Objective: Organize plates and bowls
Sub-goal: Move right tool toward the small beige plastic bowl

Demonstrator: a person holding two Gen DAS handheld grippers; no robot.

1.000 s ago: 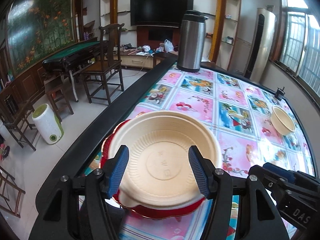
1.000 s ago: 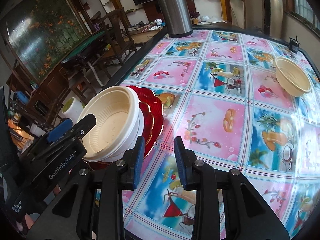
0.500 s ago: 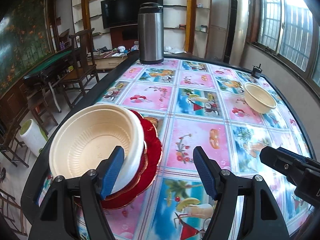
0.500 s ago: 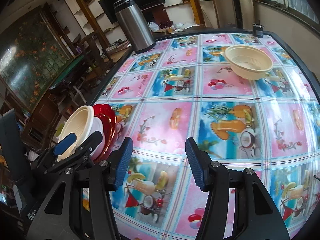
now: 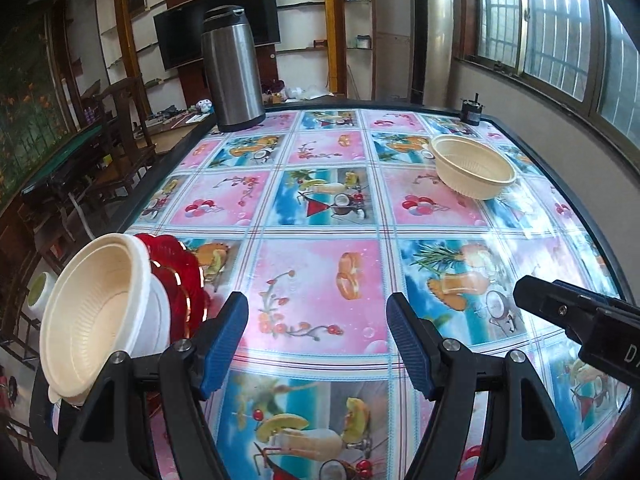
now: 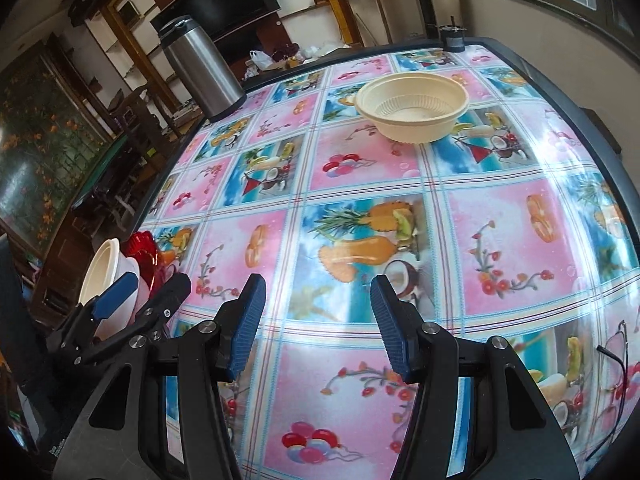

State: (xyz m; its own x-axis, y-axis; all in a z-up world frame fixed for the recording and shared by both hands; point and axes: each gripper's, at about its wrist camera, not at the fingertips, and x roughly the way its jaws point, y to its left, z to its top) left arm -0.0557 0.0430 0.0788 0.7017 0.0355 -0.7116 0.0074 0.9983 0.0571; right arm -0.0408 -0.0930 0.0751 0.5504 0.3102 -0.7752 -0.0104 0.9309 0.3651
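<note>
A stack of cream bowls sits on red plates at the table's near left edge; it also shows in the right wrist view. A lone cream bowl stands at the far right of the table, and shows in the right wrist view. My left gripper is open and empty, just right of the stack. My right gripper is open and empty over the table's middle, facing the lone bowl.
A steel thermos jug stands at the far left corner. A small dark object sits at the far right edge. Eyeglasses lie near the right front. The fruit-patterned tablecloth covers the table.
Both grippers have swung right, away from the stack, toward the lone bowl. My right gripper has opened from nearly shut to wide. The stack stays put.
</note>
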